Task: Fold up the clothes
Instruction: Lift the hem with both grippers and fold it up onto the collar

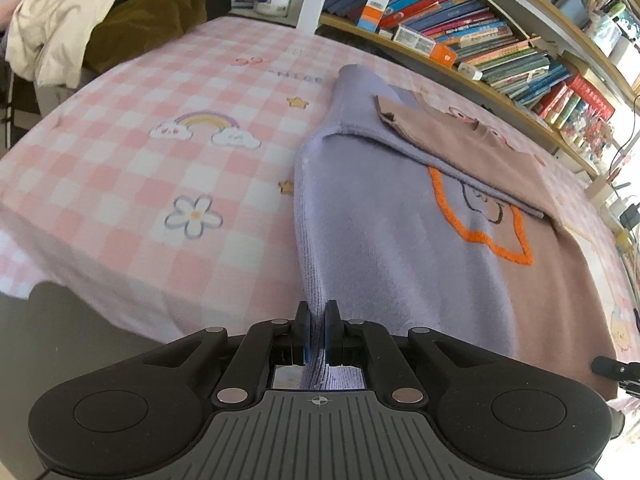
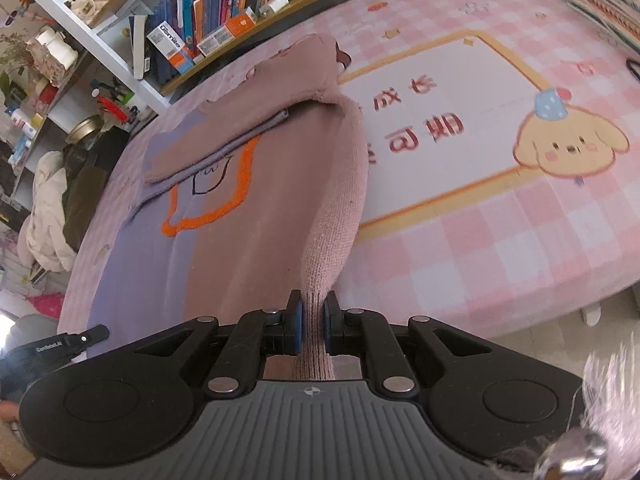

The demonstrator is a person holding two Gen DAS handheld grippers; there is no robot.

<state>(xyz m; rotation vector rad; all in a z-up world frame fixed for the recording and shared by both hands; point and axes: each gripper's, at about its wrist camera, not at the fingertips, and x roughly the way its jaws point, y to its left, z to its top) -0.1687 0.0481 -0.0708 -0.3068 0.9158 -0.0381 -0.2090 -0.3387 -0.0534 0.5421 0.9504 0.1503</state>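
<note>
One knitted sweater (image 1: 400,248), half lavender and half dusty pink with an orange outlined figure on its chest, lies on the bed covered by a pink-and-white checked blanket (image 1: 160,184). Its two sleeves are folded in across the chest. Two grippers hold it by the near hem. The left gripper (image 1: 318,330) has its jaws clenched on the lavender corner, the knit pinched between the blue pads and running up from them in a taut ridge. The right gripper (image 2: 313,322) has its jaws clenched on the pink corner in the same way.

The left wrist view alone shows the blanket's rainbow, clouds and one flower print (image 1: 194,216), and a heap of cream and olive clothes (image 1: 80,20) at the far end of the bed. The right wrist view alone shows a yellow-framed panel with red characters (image 2: 440,120) and one cartoon puppy (image 2: 568,148) printed on the blanket. Both views show the bookshelf crowded with books (image 1: 480,28) along the far side of the bed, and each catches the other gripper at its edge.
</note>
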